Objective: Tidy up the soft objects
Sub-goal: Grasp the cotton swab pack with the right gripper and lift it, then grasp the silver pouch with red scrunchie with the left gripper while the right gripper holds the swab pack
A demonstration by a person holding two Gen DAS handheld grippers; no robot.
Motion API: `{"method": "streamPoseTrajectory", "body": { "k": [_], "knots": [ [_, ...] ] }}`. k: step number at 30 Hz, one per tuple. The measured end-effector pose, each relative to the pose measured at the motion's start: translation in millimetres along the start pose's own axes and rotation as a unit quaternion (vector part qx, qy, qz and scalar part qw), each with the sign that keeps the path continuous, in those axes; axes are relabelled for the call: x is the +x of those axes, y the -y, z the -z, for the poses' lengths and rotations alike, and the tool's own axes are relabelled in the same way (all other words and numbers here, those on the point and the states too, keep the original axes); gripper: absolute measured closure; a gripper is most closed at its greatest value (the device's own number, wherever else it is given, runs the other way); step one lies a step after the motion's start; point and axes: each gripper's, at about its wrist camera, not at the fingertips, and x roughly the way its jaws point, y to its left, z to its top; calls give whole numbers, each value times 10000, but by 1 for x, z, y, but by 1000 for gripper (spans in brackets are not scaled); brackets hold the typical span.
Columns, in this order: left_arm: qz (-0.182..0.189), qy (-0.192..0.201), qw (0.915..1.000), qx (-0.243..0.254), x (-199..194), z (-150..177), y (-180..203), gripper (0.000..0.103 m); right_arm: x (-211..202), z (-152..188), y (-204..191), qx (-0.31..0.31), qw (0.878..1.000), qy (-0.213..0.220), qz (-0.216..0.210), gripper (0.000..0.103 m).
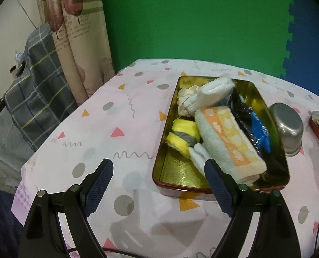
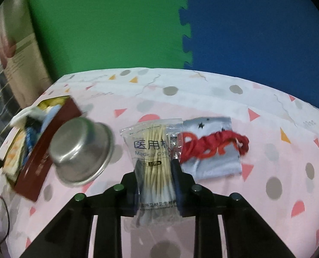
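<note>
A gold-lined tin box [image 1: 172,172] with a dark red outside sits on the patterned tablecloth. It holds a rolled orange and pale blue towel [image 1: 228,144], white socks [image 1: 206,94], a yellow and grey sock [image 1: 183,137] and a blue and black packet [image 1: 258,129]. My left gripper [image 1: 159,172] is open and empty, above the cloth at the box's near left corner. My right gripper [image 2: 156,172] is shut on a clear bag of cotton swabs [image 2: 153,148]. A red cord [image 2: 215,144] lies on a grey star-print cloth [image 2: 213,163] just to the right of the bag.
An upturned steel bowl [image 2: 82,150] stands between the box [image 2: 45,148] and the swab bag; it also shows in the left wrist view [image 1: 288,126]. Green and blue foam mats back the table. A curtain [image 1: 73,43] and a plaid cloth [image 1: 37,99] are off the left edge.
</note>
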Motion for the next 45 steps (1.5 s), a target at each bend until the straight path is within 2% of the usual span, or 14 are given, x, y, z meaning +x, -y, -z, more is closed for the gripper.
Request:
{"method": "streamPoseTrajectory", "body": {
  "k": [5, 13, 22, 26, 28, 31, 33, 35, 45],
  "knots": [
    [242, 131, 9995, 179, -15, -6, 16, 18, -30, 18, 3, 64, 9998, 166, 21, 78],
    [733, 310, 9953, 543, -34, -23, 67, 18, -59, 53, 55, 387, 9969, 126, 678, 78],
    [1699, 341, 9766, 1276, -48, -46, 171, 16, -73, 80, 117, 488, 9812, 63, 1867, 78],
    [2058, 81, 9672, 1487, -37, -53, 217, 16, -79, 91, 146, 850, 9746, 6, 2072, 78],
    [2223, -41, 9628, 1537, -32, -56, 233, 16, -80, 98, 158, 1014, 9719, -31, 2123, 78],
    [2279, -66, 9576, 1763, -25, -58, 260, 16, -79, 105, 167, 1194, 9716, 12, 2045, 79],
    [2262, -88, 9556, 1887, -20, -60, 276, 16, -77, 106, 167, 1177, 9711, 16, 2077, 78],
    [2449, -163, 9489, 1981, -14, -62, 291, 16, -75, 106, 165, 1121, 9710, -21, 2113, 78],
    [2753, -789, 9428, 1705, 44, -72, 336, 16, -75, 106, 167, 1147, 9720, -20, 2053, 76]
  ]
}}
